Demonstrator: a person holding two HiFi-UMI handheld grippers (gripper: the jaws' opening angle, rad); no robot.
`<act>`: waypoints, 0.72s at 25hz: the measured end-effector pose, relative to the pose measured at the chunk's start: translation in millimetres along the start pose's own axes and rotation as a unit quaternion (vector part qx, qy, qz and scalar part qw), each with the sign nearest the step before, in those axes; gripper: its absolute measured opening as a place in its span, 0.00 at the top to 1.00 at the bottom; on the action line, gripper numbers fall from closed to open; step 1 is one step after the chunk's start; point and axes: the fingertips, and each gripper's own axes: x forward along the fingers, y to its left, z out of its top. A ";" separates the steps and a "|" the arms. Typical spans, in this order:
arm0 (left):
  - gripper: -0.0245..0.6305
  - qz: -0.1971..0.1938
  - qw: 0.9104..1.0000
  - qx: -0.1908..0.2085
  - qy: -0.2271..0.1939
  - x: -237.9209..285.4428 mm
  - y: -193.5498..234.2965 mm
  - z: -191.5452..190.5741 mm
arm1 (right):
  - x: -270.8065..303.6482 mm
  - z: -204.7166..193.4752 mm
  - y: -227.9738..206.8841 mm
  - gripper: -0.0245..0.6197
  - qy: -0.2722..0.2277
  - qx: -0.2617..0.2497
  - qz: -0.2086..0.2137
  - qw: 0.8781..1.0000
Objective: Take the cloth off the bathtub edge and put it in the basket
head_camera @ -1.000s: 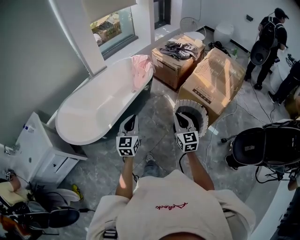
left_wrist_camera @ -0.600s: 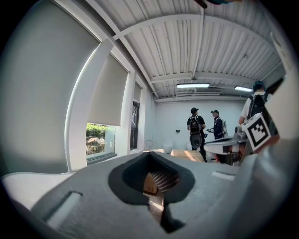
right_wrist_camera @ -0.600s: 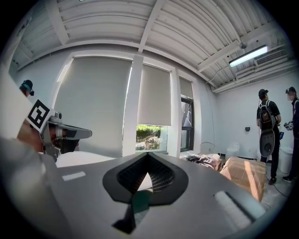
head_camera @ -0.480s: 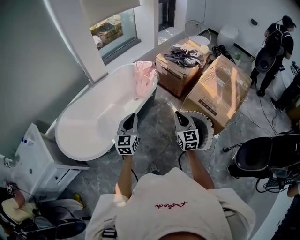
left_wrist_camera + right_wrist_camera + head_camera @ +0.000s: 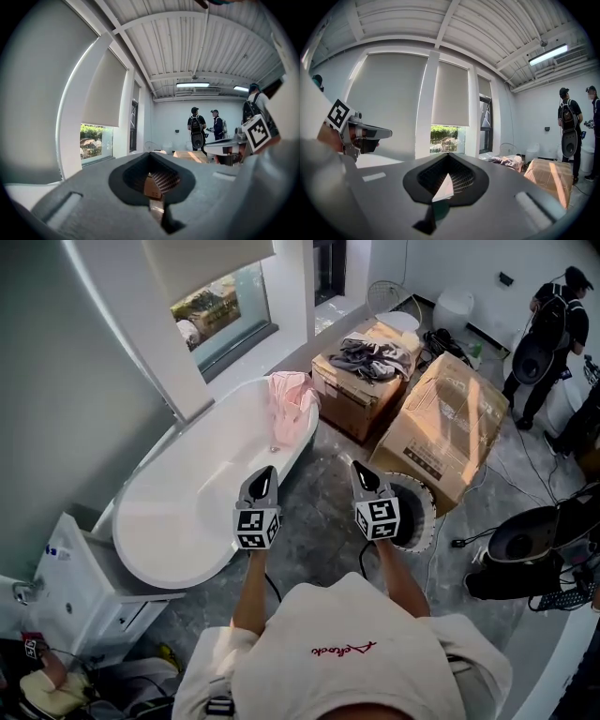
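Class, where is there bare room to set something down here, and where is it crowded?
Bare: the floor strip between bathtub and basket, and the bathtub's inside. Crowded: boxes beyond the basket, black gear at right.

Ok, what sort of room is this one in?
Likely a bathroom being fitted out: a white freestanding bathtub, a white cabinet beside it, and cardboard boxes on the floor.

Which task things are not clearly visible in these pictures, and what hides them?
Basket: head view, the right gripper covers its left part; its inside is too dark to read.
Pink cloth: absent from both gripper views, cut off below each gripper's grey body.
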 end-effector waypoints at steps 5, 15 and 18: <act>0.96 -0.005 1.000 -0.003 0.001 19.4 13.2 -4.5 | 20.5 -6.4 -7.5 0.95 0.007 0.006 -0.009 1.000; 0.96 -0.016 1.000 -0.010 0.006 46.9 26.2 -9.5 | 45.1 -14.8 -15.1 0.95 0.022 0.012 -0.016 1.000; 0.96 -0.020 1.000 -0.012 0.009 47.2 26.2 -14.8 | 47.2 -19.0 -12.3 0.95 0.026 0.013 -0.016 0.999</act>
